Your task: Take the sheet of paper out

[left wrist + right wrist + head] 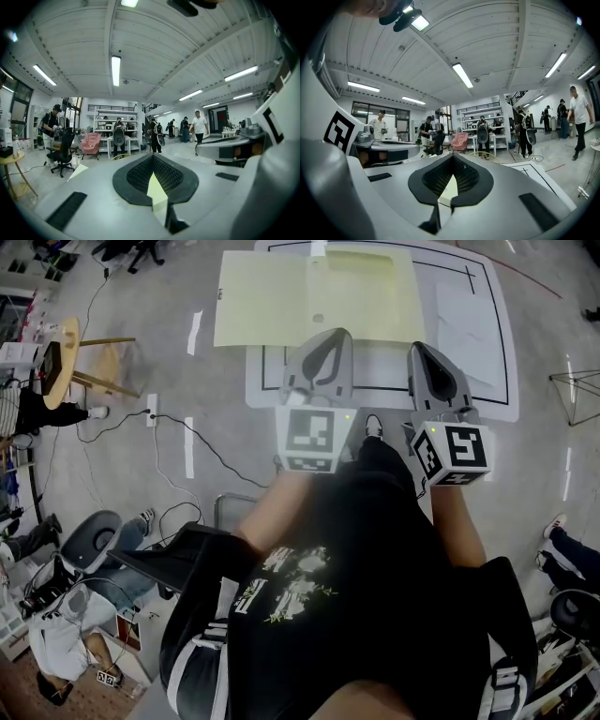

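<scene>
Sheet of paper (356, 296), pale yellow, spread flat ahead of person, above white mat (469, 324) with black border lines. Left gripper (323, 338) jaws closed on sheet's near edge, close to midline; yellow wedge visible between pads (156, 190). Right gripper (420, 351) jaws likewise pinched together at near right corner. Far and left edges free. Open grey floor (187, 390) to left; cable (187, 432) and round wooden table (66, 357) well apart.

I am holding my left gripper (330, 339) and right gripper (420, 351) side by side. The pale yellow rectangular sheet of paper (281, 296) is lying at twelve o'clock on the white black-lined floor mat (473, 320), and the round wooden side table (66, 352) is standing at ten o'clock.
</scene>
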{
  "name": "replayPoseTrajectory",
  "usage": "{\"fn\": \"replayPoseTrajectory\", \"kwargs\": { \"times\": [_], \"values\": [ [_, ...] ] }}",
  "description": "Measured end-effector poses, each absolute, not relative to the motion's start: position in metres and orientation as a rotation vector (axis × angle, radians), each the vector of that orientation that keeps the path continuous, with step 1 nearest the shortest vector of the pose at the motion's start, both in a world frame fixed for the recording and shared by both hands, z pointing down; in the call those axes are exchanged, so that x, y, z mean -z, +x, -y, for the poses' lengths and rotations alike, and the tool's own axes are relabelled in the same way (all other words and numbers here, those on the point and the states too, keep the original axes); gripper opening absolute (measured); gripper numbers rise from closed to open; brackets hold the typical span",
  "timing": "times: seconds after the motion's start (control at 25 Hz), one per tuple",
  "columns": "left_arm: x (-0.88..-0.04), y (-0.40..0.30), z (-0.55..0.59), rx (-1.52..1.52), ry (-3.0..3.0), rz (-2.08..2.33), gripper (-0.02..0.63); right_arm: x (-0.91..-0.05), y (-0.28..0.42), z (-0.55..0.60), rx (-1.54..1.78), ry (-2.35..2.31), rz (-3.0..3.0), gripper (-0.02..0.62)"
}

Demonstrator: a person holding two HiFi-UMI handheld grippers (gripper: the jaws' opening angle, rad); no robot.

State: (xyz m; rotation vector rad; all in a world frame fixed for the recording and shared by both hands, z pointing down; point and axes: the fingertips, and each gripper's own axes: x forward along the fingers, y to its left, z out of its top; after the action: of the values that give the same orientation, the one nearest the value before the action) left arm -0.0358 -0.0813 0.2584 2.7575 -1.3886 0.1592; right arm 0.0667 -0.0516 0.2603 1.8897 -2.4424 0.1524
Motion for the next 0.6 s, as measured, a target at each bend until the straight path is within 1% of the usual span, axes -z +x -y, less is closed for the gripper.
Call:
{"fn": "replayPoseTrajectory", "kwargs": {
  "times": [0.6],
  "values": [
    [-0.2653,-0.0399,0.0832,-0.150,2.743,1.392,0.002,-0.2657,0.0589,0.0520,-0.151,1.855,2.440,0.000]
  ]
}}
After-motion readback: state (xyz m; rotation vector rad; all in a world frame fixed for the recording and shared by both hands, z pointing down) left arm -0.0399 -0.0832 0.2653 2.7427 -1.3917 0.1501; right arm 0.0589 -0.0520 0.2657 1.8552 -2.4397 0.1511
